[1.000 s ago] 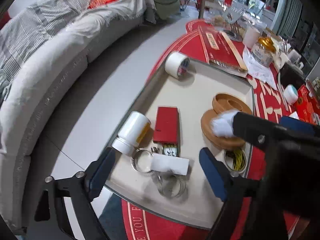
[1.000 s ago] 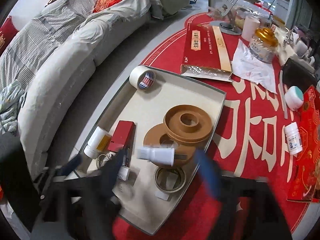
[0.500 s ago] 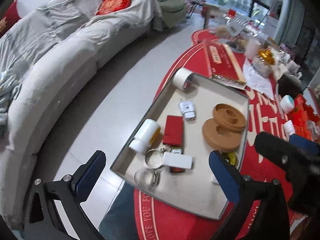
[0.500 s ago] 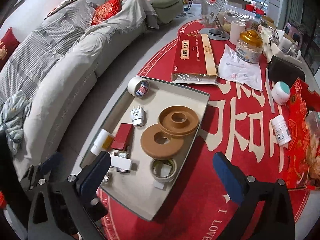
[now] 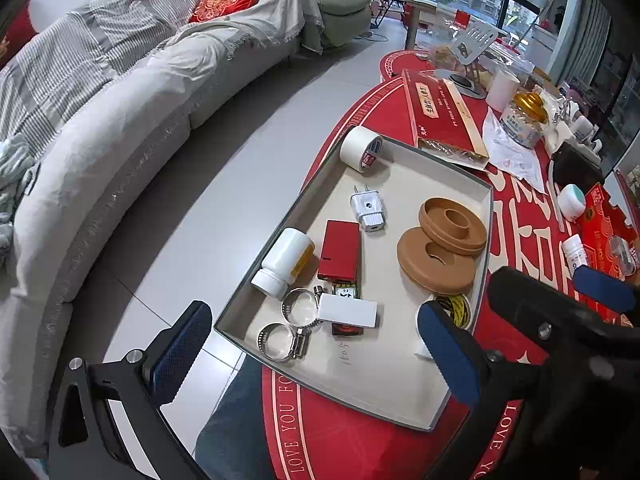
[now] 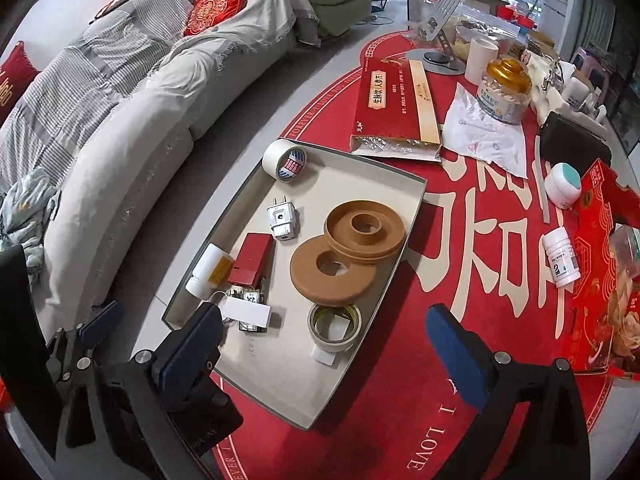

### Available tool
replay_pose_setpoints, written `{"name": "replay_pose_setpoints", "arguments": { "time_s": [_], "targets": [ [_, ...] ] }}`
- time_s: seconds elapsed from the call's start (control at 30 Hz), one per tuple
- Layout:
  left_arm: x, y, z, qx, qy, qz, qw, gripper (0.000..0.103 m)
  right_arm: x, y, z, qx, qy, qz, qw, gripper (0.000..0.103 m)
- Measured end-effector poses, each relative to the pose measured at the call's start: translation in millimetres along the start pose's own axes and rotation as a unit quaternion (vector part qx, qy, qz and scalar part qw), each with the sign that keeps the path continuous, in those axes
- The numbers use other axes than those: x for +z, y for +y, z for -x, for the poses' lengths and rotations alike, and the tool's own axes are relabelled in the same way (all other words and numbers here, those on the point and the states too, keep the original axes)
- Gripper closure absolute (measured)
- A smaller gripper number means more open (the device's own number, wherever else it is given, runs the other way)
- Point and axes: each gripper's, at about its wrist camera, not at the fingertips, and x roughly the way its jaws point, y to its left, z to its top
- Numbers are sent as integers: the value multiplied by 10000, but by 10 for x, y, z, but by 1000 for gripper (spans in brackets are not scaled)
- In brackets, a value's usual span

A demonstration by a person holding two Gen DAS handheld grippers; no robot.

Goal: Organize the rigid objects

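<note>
Two grippers: left gripper (image 5: 312, 354) and right gripper (image 6: 324, 344) both spread wide, grasping nothing.
Plug (image 6: 282, 218): inside tray (image 6: 416, 200), prongs toward white tape roll (image 6: 285, 159), lengthwise.
Room: bare tray floor nearest grippers.

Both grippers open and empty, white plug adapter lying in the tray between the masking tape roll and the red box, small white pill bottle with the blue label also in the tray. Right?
One error: the small white pill bottle with the blue label stands outside the tray, on the red mat to its right, as the right wrist view shows. The rest holds: left gripper and right gripper have open, empty jaws, and the white plug adapter lies between the masking tape roll and the red box.
</note>
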Motion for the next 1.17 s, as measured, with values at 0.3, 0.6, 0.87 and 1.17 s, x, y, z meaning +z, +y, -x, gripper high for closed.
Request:
{"name": "replay_pose_setpoints", "arguments": {
  "time_s": [0.3, 0.6, 0.87, 1.17],
  "targets": [
    [-12, 4, -26, 54, 38, -22, 10000, 0, 0, -43, -21, -31, 33, -66, 10000, 0],
    [-10, 8, -27, 65, 44, -35, 10000, 0, -12, -43, -23, -15, 70, -66, 10000, 0],
    [-8, 12, -33, 64, 51, -30, 10000, 0, -23, -25, -25, -24, 79, -47, 10000, 0],
    [-23, 35, -16, 11, -117, 24, 9999, 0, -31, -14, -35, -30, 91, -34, 9999, 0]
  ]
}}
